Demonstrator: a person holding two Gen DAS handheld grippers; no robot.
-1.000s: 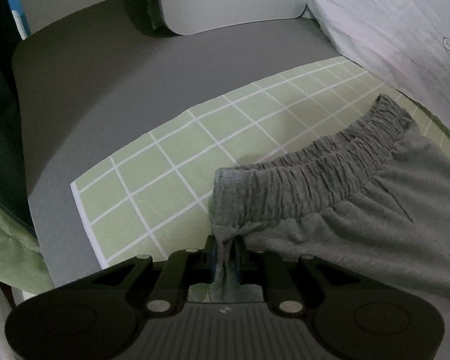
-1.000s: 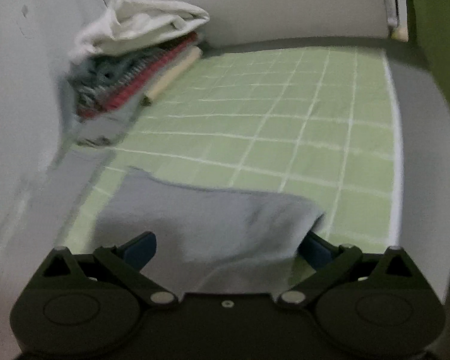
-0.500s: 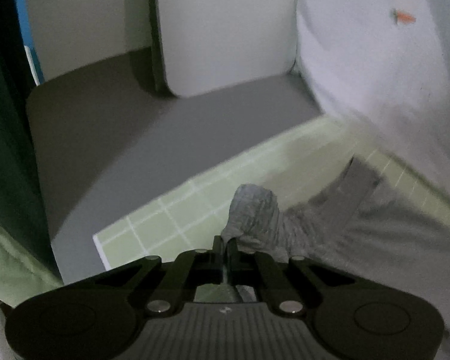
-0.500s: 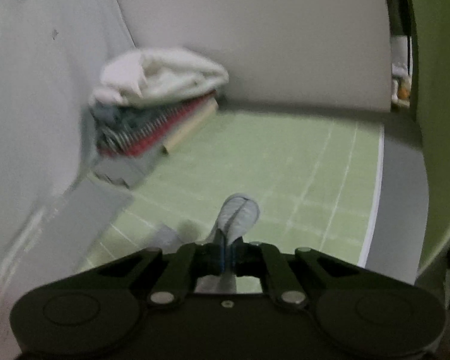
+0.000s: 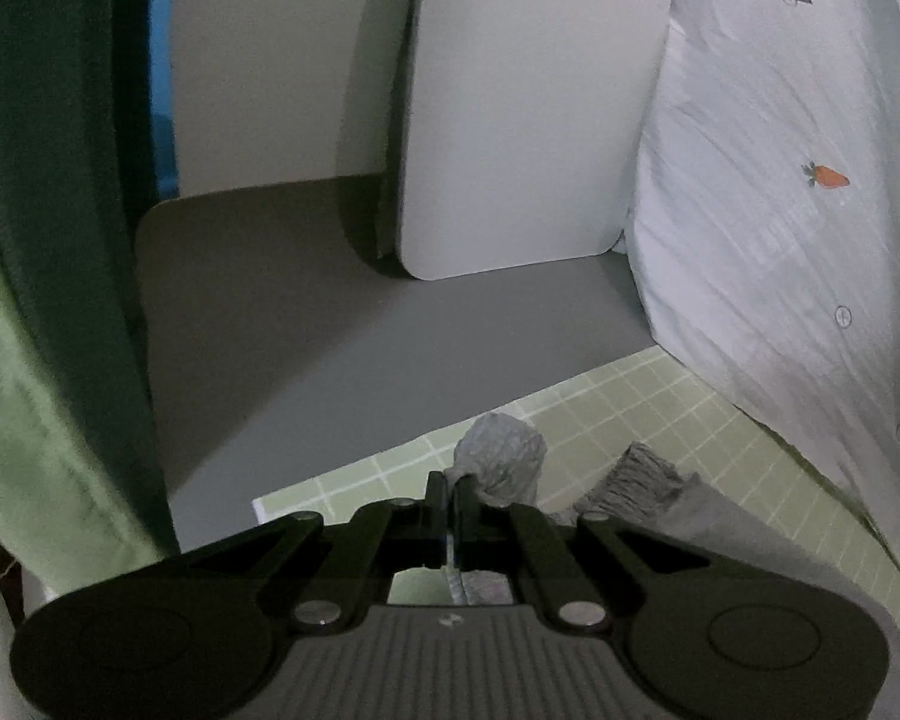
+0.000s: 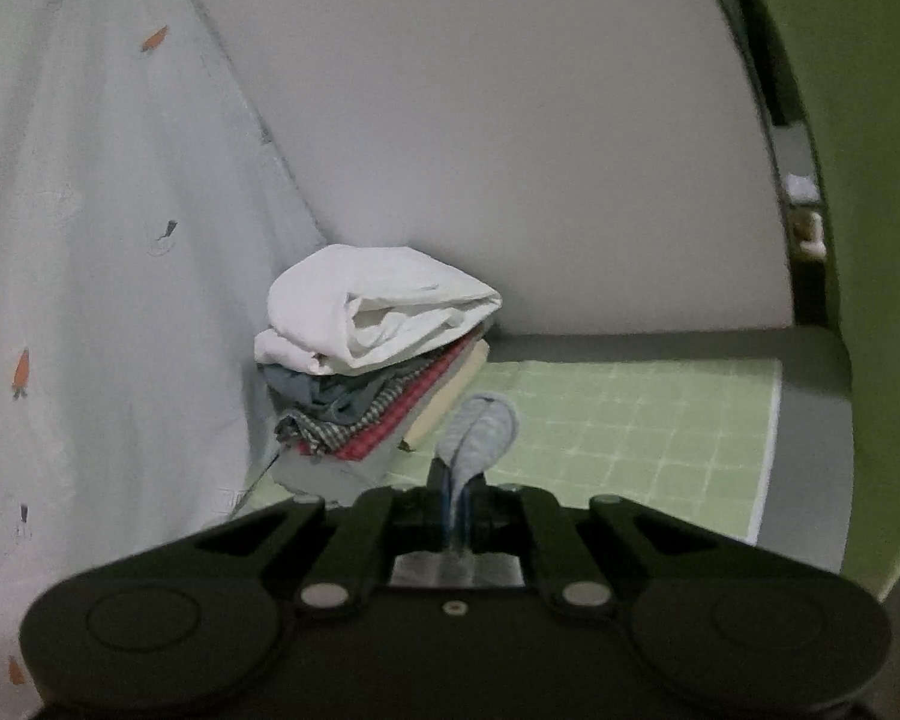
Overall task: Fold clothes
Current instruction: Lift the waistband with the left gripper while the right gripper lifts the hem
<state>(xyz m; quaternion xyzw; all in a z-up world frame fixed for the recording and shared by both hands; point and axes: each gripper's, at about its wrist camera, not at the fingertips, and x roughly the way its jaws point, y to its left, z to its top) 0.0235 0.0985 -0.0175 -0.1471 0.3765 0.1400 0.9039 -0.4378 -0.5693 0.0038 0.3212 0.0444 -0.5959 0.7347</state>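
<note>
The grey shorts (image 5: pixel 708 516) with an elastic waistband hang over the green checked mat (image 5: pixel 642 396). My left gripper (image 5: pixel 450 489) is shut on a bunched corner of the waistband (image 5: pixel 501 459) and holds it above the mat. My right gripper (image 6: pixel 457 480) is shut on a fold of the same grey fabric (image 6: pixel 480 429), also lifted above the mat (image 6: pixel 642 426). The rest of the shorts is hidden below the right gripper's body.
A stack of folded clothes (image 6: pixel 378 372) with a white piece on top stands at the mat's far left corner. A white carrot-print cloth (image 5: pixel 780 210) hangs along one side. A white board (image 5: pixel 528 120) stands on the grey surface (image 5: pixel 306 324). Green fabric (image 5: pixel 24 360) hangs at left.
Both grippers have risen, lifting the shorts off the mat. The right gripper, open around the fabric a second ago, has shut on it. The waistband has bunched up at the left gripper.
</note>
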